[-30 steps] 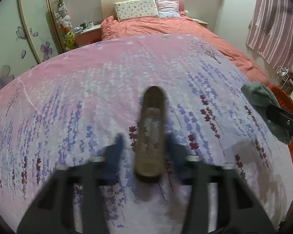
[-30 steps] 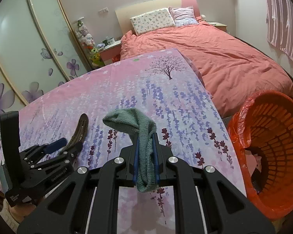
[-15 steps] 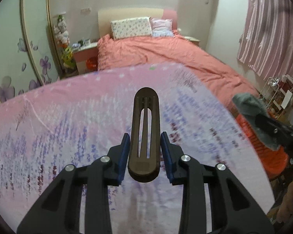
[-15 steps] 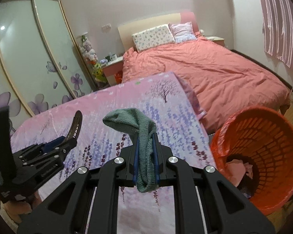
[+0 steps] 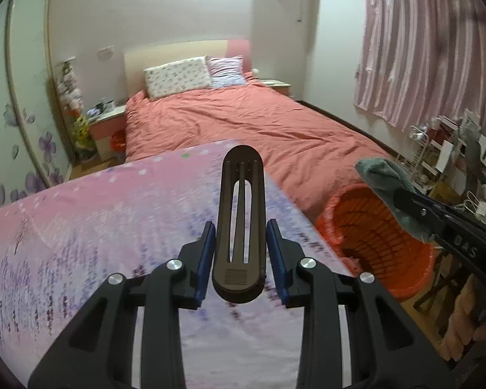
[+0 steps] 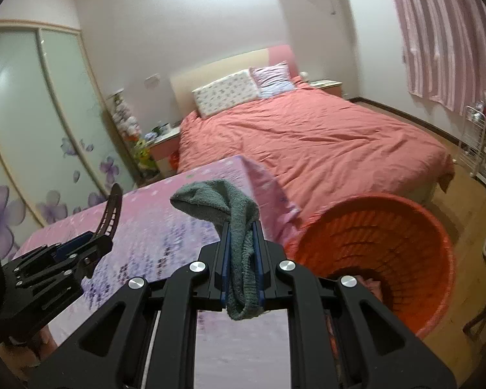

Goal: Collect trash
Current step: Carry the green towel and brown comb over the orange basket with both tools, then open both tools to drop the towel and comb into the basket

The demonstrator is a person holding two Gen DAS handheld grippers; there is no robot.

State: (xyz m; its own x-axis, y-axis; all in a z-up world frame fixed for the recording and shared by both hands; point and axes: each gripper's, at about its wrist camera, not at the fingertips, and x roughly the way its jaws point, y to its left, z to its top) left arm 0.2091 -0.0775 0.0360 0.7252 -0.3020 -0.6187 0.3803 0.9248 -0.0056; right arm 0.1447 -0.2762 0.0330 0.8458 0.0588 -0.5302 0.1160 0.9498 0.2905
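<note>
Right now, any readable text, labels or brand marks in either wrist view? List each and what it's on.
"DAS": pale letters on the black side of the right gripper, seen in the left wrist view; possibly part of a longer mark, the rest not legible.
Papers and cards on the wire rack by the curtain: too small and blurred to read.
Brown slotted clip, green cloth, orange basket: no text visible.

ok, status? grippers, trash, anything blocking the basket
Left gripper shut on dark slotted hair clip. Right gripper shut on green sock. Orange basket open, right of the floral-sheeted surface; nothing blocking it.
</note>
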